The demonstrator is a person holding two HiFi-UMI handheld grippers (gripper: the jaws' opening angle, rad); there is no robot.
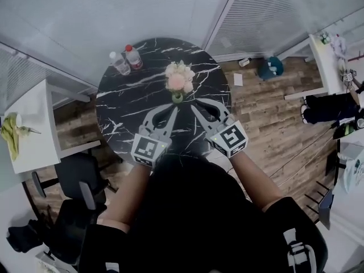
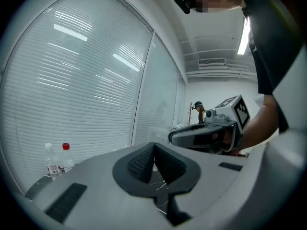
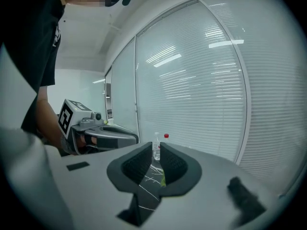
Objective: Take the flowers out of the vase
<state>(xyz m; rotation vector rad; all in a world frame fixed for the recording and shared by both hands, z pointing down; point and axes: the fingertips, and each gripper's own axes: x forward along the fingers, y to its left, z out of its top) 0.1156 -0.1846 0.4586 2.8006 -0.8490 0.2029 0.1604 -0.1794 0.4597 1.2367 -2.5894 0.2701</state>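
The left gripper [image 1: 172, 111] and the right gripper [image 1: 197, 108] are both hanging low over the black marble table [image 1: 122, 114], each closed on nothing. Their tips are converging just short of the small green vase [image 1: 177, 98], neither clearly nearer. The pale pink flowers [image 1: 180, 77] are sitting in that vase, straight ahead between the two grippers, their stems apparently standing upright, so a lift would be going straight up. No writing is reading clearly: the two bottles [image 1: 120, 63] are showing labels too small to make out.

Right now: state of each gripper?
Left gripper: shut, nothing between the jaws.
Right gripper: shut but for a sliver, nothing held.
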